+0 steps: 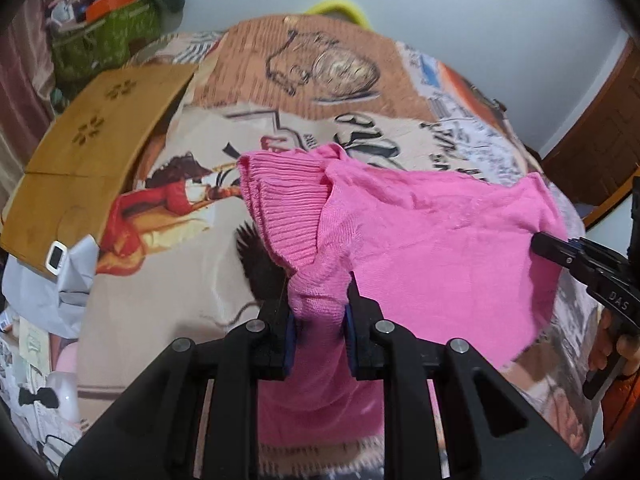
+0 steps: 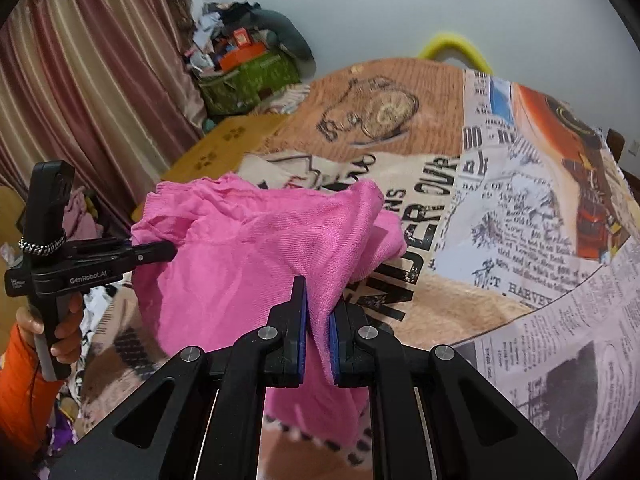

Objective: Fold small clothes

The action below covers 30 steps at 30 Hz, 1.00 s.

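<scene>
**Pink sweater held between both grippers above the bed**

The pink knit sweater hangs in the air over the printed bedspread, stretched between the two grippers. The left gripper is clamped on a bunched fold near the ribbed collar; the right gripper is pressed together on a thin edge of the same garment at the opposite end. The sweater's long axis therefore runs from one gripper to the other, across the bed, and each hand is equally close to its own end. Both grippers point steeply down toward the bedspread, so the cloth sags between them and a loose part droops below each pair of jaws.

The likely next move is to lay the sweater flat near the middle of the bedspread, which calls for keeping both ends level and taut so that the body does not crumple.

A wooden board lies at the bed's left edge, well apart from the sweater. A grey cloth sits at the near left corner. Neither blocks the landing area, which looks free.
</scene>
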### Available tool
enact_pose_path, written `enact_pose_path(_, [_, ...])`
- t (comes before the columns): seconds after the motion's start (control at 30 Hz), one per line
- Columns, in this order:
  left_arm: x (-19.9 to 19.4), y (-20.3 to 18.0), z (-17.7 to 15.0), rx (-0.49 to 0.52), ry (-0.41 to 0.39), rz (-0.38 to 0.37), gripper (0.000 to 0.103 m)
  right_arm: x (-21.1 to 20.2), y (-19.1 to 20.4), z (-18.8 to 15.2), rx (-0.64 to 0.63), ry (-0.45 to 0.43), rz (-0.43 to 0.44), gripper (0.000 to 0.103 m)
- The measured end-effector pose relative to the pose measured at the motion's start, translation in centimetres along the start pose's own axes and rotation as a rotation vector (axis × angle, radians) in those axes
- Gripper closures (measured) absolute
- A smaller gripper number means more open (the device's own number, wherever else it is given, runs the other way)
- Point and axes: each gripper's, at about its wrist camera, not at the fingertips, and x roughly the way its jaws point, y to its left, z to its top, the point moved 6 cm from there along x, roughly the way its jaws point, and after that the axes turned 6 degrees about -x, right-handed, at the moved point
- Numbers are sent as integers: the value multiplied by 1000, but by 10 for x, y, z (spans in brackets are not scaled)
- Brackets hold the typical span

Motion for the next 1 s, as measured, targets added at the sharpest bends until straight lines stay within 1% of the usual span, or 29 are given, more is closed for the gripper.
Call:
enact_pose_path(0.17, [31,8,4,-26,38,32,81,24,-13,-3,11,39,-30,95])
enact_pose_path(0.23, [38,11,4,-27,36,46,74,30,-16,-7,4,54,-41,94])
enact_pose_path(0.27, [39,12,5,-27,32,53,72,32,-17,-9,1,59,-45,94])
enact_pose_path(0.3, [39,14,6,-28,26,66,66,34,-18,-11,-3,65,-48,94])
enact_pose_path(0.33, [38,16,7,-29,20,77,63,35,-19,-14,-6,69,-49,93])
enact_pose_path(0.43, [29,25,12,-34,-7,138,63,33,-23,-17,4,69,-48,89])
enact_pose_path(0.5, [20,28,16,-35,-23,164,63,27,-28,-16,25,60,-57,87])
enact_pose_path(0.63, [-12,26,19,-24,-76,177,63,3,-35,-10,70,29,-58,87])
enact_pose_path(0.73, [-48,12,21,3,-139,170,63,-27,-33,0,63,-29,-70,87])
enact_pose_path(0.83, [-91,-11,20,34,-217,140,63,-69,-18,11,33,-115,-78,87])
enact_pose_path(0.9, [-126,-30,18,60,-285,114,63,-93,-8,16,11,-169,-82,87])
enact_pose_path(0.93, [-139,-38,17,73,-312,103,63,-112,2,20,-7,-210,-83,87])
enact_pose_path(1.0, [-177,-59,10,109,-389,81,63,-136,14,25,-30,-269,-80,87])
